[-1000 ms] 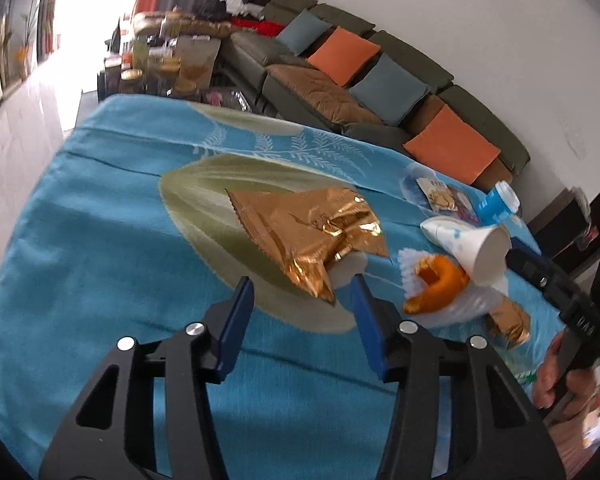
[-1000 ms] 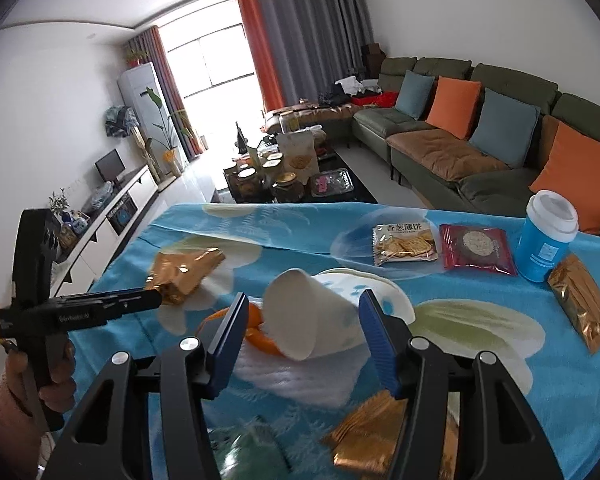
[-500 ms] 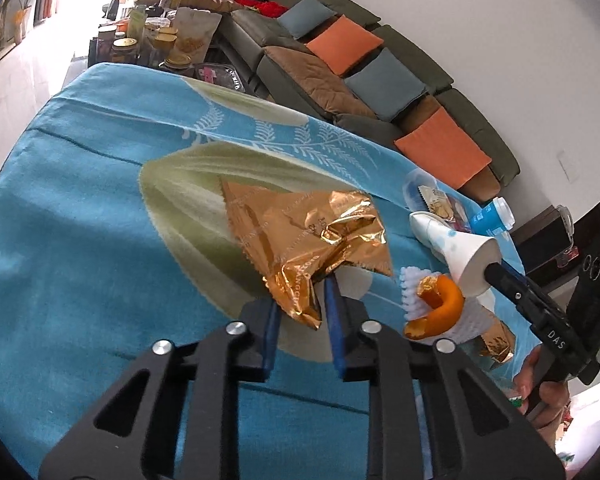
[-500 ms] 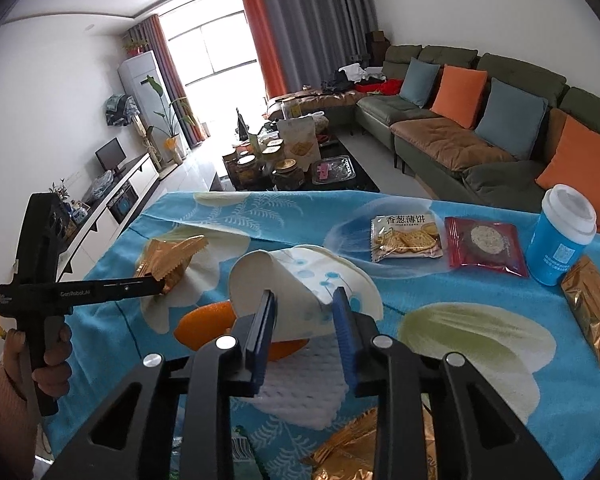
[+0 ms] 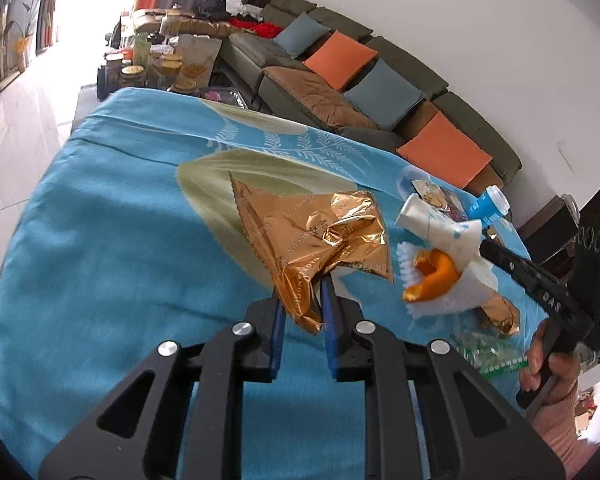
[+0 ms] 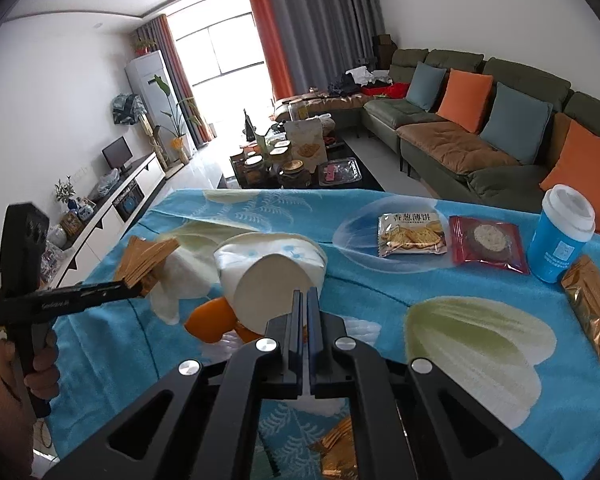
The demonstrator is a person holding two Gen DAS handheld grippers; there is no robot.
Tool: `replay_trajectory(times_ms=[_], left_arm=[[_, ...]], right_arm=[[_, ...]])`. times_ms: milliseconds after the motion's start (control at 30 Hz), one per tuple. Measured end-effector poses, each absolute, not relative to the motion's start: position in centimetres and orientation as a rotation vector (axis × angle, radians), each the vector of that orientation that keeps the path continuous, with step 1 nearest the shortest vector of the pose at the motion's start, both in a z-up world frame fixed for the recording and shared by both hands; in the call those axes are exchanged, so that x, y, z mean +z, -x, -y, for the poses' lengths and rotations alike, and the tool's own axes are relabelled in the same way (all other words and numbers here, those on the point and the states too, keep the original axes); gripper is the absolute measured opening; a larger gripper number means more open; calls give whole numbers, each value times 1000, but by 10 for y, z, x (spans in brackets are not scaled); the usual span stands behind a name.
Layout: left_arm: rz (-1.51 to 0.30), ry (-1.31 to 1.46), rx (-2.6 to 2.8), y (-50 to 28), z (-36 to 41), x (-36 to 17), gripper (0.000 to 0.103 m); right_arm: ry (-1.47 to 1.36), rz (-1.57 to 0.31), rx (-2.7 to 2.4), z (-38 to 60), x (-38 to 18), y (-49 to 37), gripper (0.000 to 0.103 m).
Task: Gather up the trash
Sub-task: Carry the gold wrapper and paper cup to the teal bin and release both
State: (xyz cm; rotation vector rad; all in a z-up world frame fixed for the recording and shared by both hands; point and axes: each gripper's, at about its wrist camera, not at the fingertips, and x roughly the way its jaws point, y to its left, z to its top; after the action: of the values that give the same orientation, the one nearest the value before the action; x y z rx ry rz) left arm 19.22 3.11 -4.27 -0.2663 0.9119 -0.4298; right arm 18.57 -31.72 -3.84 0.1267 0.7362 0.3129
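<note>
Both sets of jaws have snapped in since a second ago: they were gaping wide, one over the wrapper and one over the cup, and now each has bitten. The left gripper is closing that last bit, its blue pads pinching the near corner of the gold wrapper, which looks lifted off the blue cloth at that end, the rest trailing toward the table. The right gripper is squeezed all the way in, jaws narrow, clamped on the rim of the paper cup. The rim has flattened between the pads and the cup tips on its side, mouth toward us.

Under the cup sit the orange peel and a white foam sheet, touching each other. More gold foil lies off to the right, beside the blue tumbler.

Handling? That wrapper looks feather-light, crinkly and slick. A corner grip should hold, though it may slide if jerked. The cup is light but soft-walled; it crushes easily, so the rim fold is the sensible hold. The peel is limp and curved; I would pinch it across the thick middle. No bin in sight from here.
</note>
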Motion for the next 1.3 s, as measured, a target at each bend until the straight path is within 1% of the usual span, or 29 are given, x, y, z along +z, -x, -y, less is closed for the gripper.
replay_trajectory(times_ms=[67, 133, 167, 233, 267, 467, 533, 567, 600, 733, 1000, 1300], left_arm=[[-900, 263, -422, -184, -36, -40, 17], [-889, 268, -426, -176, -41, -37, 17], [-883, 266, -424, -171, -43, -36, 17], [-874, 260, -422, -164, -46, -35, 17], [-870, 260, -420, -161, -47, -34, 17], [-846, 236, -408, -144, -51, -31, 17], [-840, 228, -403, -138, -54, -30, 17], [-836, 224, -399, -134, -56, -29, 17], [-833, 222, -397, -131, -58, -29, 17], [-830, 207, -385, -118, -65, -28, 17], [-802, 179, -346, -90, -83, -25, 17], [-770, 189, -287, -52, -114, -17, 17]], right_arm=[[-163, -733, 330, 320, -35, -184, 2], [-215, -732, 345, 324, -32, -185, 13], [-248, -729, 350, 326, -31, -186, 39], [-270, -711, 333, 326, -27, -186, 75], [-264, -701, 326, 322, -26, -188, 77], [-270, -775, 342, 305, -36, -212, 77], [-279, -796, 351, 303, -41, -218, 71], [-286, -812, 357, 302, -44, -221, 64], [-296, -827, 360, 303, -47, -224, 62], [-332, -828, 367, 308, -50, -225, 61], [-302, -782, 367, 306, -41, -213, 60], [-252, -694, 462, 283, -3, -174, 60]])
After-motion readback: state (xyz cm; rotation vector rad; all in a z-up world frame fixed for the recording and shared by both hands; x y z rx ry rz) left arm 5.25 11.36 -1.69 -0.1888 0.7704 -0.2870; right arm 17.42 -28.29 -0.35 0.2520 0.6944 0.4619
